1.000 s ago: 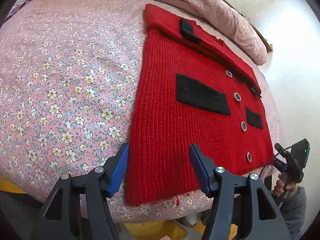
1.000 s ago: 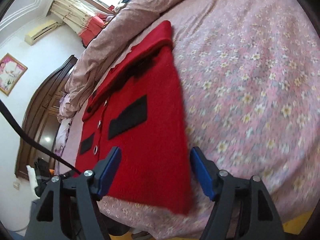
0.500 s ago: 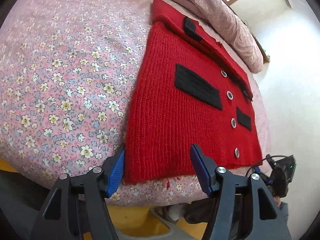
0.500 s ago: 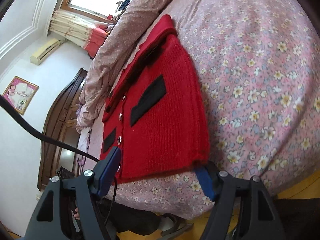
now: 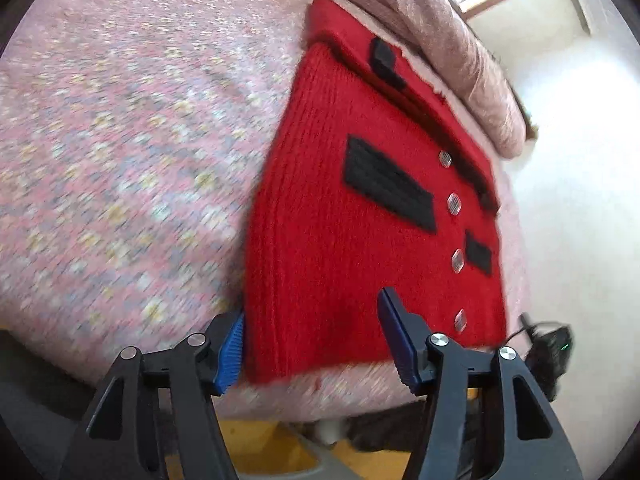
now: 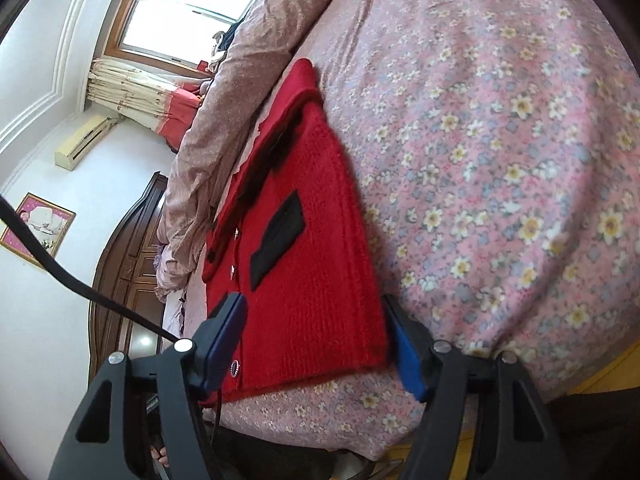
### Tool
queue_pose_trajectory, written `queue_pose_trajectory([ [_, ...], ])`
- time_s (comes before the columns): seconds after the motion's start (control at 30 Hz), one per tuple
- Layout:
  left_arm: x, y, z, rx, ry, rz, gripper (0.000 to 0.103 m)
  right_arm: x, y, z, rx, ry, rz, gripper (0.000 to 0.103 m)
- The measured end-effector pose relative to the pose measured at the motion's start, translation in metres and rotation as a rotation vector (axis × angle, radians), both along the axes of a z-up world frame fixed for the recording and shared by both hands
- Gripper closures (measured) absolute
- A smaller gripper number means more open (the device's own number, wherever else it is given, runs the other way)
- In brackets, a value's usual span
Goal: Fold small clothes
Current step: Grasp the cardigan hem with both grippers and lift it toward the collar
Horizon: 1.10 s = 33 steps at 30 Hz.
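From the left wrist, the red cardigan (image 5: 360, 240) is seen flat on the flowered bed (image 5: 120, 140), its near hem between the closing jaws of the left gripper (image 5: 308, 340), ungripped. From the right wrist, the hem's other corner is straddled by the closing right gripper (image 6: 316, 340); a window (image 6: 192, 12) is seen behind.

Motion-blurred floral bedsheet (image 5: 132, 168)

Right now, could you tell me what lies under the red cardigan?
The red cardigan lies flat on the flowered bedsheet, which shows all around it. Whatever is directly beneath the knit is covered and cannot be seen.
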<state>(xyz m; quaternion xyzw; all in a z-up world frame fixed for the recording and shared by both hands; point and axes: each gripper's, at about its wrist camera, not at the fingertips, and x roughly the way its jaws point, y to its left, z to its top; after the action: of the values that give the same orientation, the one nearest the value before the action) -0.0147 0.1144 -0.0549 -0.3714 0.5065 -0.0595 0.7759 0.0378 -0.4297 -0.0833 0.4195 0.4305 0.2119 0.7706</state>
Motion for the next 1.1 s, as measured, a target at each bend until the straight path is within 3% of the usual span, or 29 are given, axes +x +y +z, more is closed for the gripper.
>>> queue_pose_trajectory([
  [0.13,0.013,0.005,-0.005,-0.076,-0.006,0.045,0.048,0.009,0.009,-0.001,-0.007,0.002,0.019,0.031],
  [0.3,-0.007,-0.001,-0.007,-0.122,-0.007,0.031,0.048,0.007,0.009,-0.002,0.006,0.005,0.023,0.036],
  [0.47,-0.008,-0.007,-0.006,-0.101,-0.023,0.044,0.048,0.004,0.006,-0.005,0.011,0.018,0.018,0.039],
  [0.5,-0.006,-0.006,-0.006,-0.103,-0.022,0.053,0.053,0.005,0.007,-0.004,0.008,0.018,0.019,0.040],
  [0.57,-0.002,-0.008,-0.009,-0.079,-0.002,0.071,0.080,0.008,0.012,-0.003,-0.005,0.018,0.023,0.044],
  [0.6,-0.001,-0.007,-0.012,-0.062,0.020,0.081,0.098,0.008,0.012,-0.003,-0.012,0.020,0.024,0.054],
  [0.7,-0.002,-0.002,-0.015,-0.103,0.029,0.107,0.100,0.010,0.013,-0.003,-0.051,0.042,0.018,0.095],
  [0.8,0.002,-0.004,-0.005,-0.094,-0.022,0.103,0.101,0.011,0.012,0.002,-0.041,0.020,0.018,0.095],
  [0.9,0.011,-0.006,0.003,-0.097,-0.053,0.096,0.101,0.019,0.018,0.022,-0.060,-0.061,0.036,0.095],
  [1.1,0.054,-0.003,0.024,-0.112,-0.122,0.131,0.101,0.058,0.032,0.059,-0.086,-0.149,0.041,0.095],
])
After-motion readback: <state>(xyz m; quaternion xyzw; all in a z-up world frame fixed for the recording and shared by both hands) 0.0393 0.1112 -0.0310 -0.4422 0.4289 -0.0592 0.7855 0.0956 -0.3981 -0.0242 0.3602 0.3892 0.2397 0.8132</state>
